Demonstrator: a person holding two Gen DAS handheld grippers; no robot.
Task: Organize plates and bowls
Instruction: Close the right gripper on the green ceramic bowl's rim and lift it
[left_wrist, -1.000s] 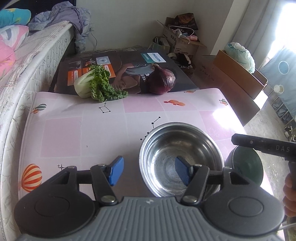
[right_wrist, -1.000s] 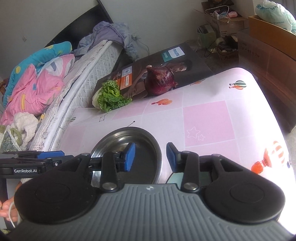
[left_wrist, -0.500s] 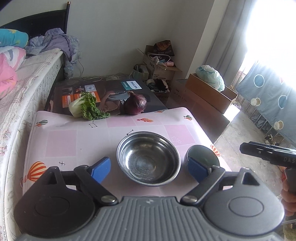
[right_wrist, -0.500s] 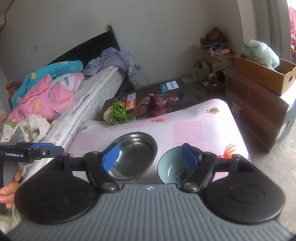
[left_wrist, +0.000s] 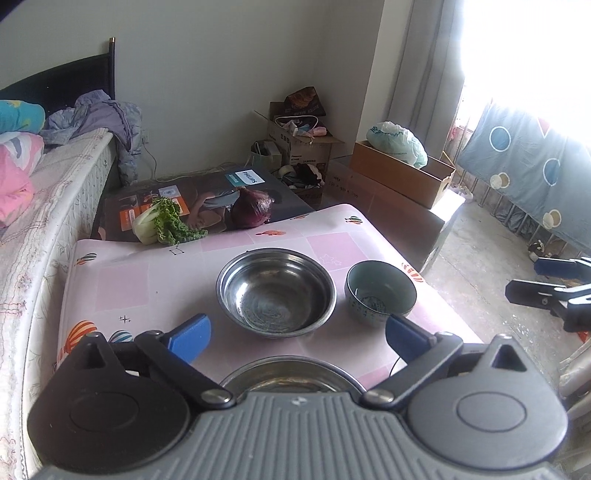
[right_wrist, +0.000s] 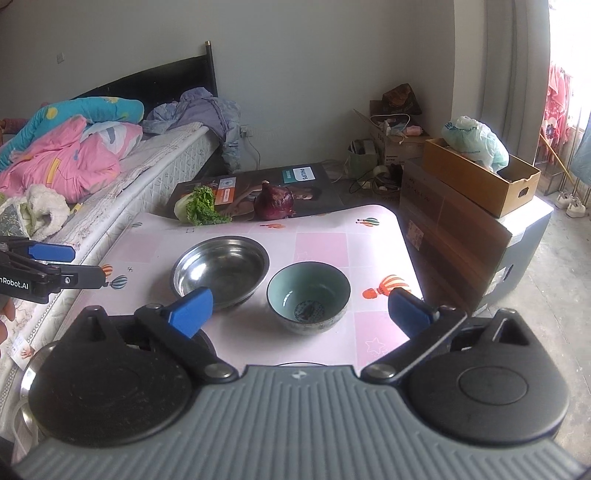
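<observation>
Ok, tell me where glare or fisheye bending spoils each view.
Left wrist view: the window at upper right is blown out white; the mattress edge bows. Right wrist view: milder glare at the right edge; the steel bowl and ceramic bowl stay sharp.

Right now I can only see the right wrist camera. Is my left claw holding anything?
Observer: No. The left claw is open, with nothing between its blue pads.
Operator: What's under it?
Observer: A second steel bowl peeks out just below the pads. It is nearer than the big steel bowl.
Operator: Where's my right claw from over there?
Observer: The right claw is out past the right edge of the table, beyond the teal bowl.
</observation>
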